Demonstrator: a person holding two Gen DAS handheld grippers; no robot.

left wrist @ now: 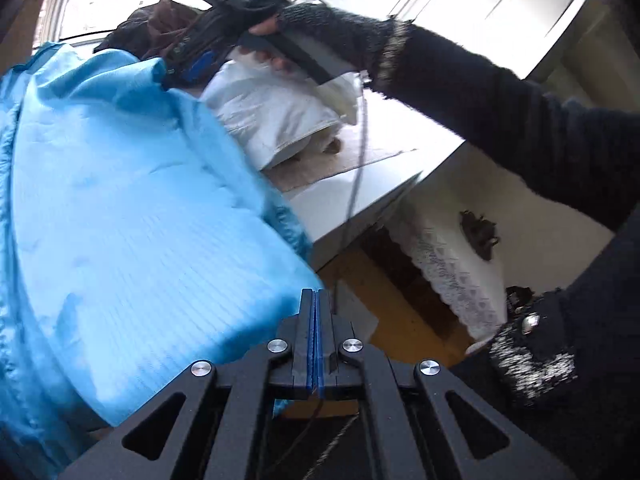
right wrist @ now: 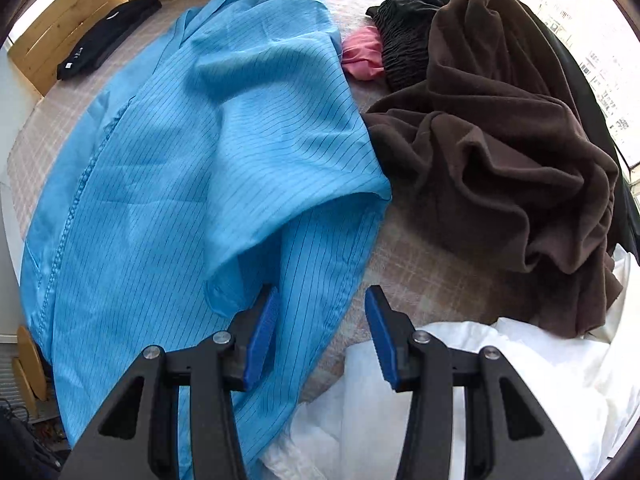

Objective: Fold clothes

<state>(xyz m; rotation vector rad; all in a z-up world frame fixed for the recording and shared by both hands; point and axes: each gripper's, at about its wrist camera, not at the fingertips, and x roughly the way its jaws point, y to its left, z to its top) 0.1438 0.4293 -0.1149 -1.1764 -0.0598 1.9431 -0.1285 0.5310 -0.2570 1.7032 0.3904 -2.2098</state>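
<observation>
A light blue pinstriped garment (right wrist: 208,152) lies spread across the checked table cover (right wrist: 424,280), one flap folded over near its lower end. My right gripper (right wrist: 320,300) stands open just above that lower end, the left pad over the blue cloth and the right pad over bare cover. In the left wrist view the same blue garment (left wrist: 140,208) fills the left side, and its corner runs into my left gripper (left wrist: 318,294), which is shut on it. A gloved hand (left wrist: 320,28) holds the right gripper (left wrist: 180,72) at the garment's far end.
A crumpled brown garment (right wrist: 500,152) is heaped on the right, with black crinkled cloth (right wrist: 408,40) and a pink piece (right wrist: 362,58) behind it. White cloth (right wrist: 500,380) lies at the near right. A folded black garment (right wrist: 108,36) sits far left. The table's edge (left wrist: 360,208) drops to the floor.
</observation>
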